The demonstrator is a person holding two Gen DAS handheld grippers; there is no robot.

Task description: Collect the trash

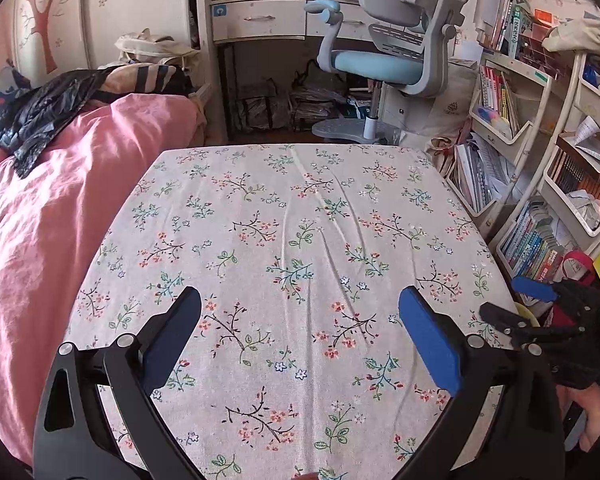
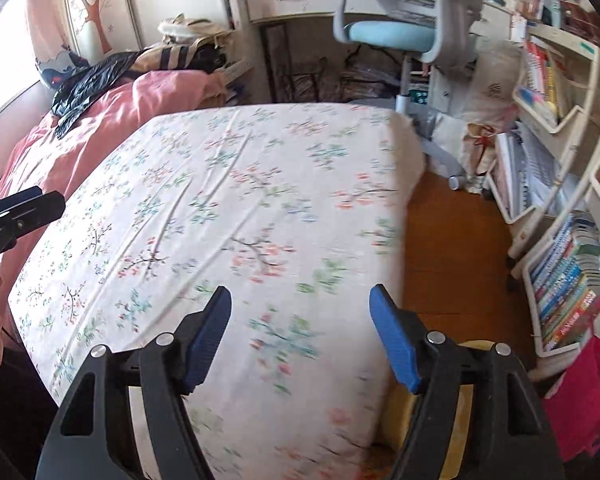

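Note:
My left gripper (image 1: 300, 300) hangs open over a table covered by a floral cloth (image 1: 292, 208), with nothing between its blue pads. My right gripper (image 2: 300, 296) is open too and empty, hovering at the cloth's right front corner (image 2: 364, 360). Partly hidden under its right finger is a yellow container (image 2: 464, 400), whose contents I cannot see. From the left wrist view the right gripper (image 1: 512, 300) shows at the right edge, above the yellow rim (image 1: 530, 316). A crumpled black plastic bag (image 1: 40, 116) (image 2: 84, 88) lies on the pink quilt at far left.
A pink quilt (image 1: 40, 240) borders the table on the left. Behind stand a blue-and-grey desk chair (image 1: 384, 60) and a white desk (image 1: 260, 20). Shelves packed with books (image 2: 560, 280) line the right side beyond a strip of wooden floor (image 2: 452, 240). A red bag (image 2: 580, 392) hangs near right.

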